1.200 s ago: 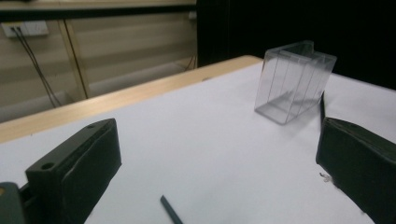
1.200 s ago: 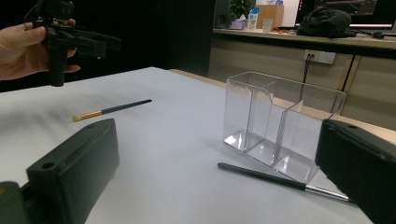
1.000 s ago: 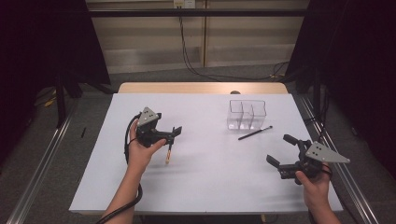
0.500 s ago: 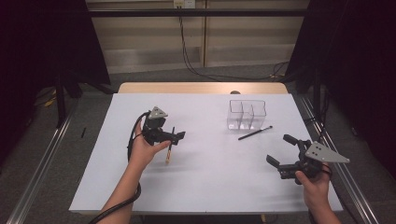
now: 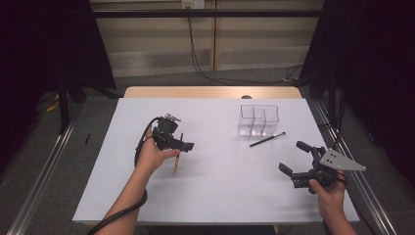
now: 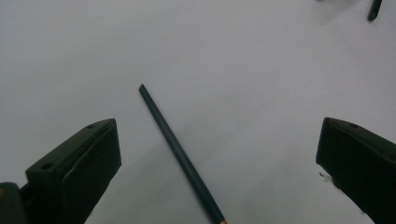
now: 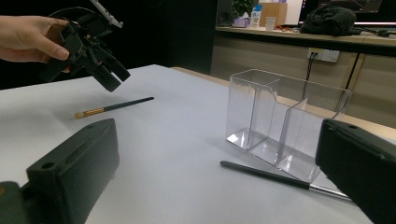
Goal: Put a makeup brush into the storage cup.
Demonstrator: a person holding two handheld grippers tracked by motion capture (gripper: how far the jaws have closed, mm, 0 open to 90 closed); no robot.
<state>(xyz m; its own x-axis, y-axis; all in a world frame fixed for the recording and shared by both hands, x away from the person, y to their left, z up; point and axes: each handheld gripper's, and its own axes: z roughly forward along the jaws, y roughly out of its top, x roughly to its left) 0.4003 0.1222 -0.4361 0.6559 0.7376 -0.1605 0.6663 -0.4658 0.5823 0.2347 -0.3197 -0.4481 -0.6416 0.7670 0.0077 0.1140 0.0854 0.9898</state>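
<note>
Left tongs point(image 5: 182, 145), spread wide, hover over the brush point(image 6: 180, 154) on the table point(image 5: 220, 196); shaft runs 11-to-5 btwn the jaws. Right tongs point(image 5: 296, 159), also released, sit well apart.

This looks like a lab or office room rigged for recording. A white-covered desk point(image 5: 215, 196) stands between dark curtains point(image 5: 44, 54) and metal floor rails point(image 5: 41, 183), with cables point(image 5: 195, 54) hanging from a wall socket point(image 5: 192, 4). Behind the desk's far edge runs a long counter point(image 7: 299, 37) with a monitor point(image 7: 345, 7) and another socket point(image 7: 329, 55).
</note>
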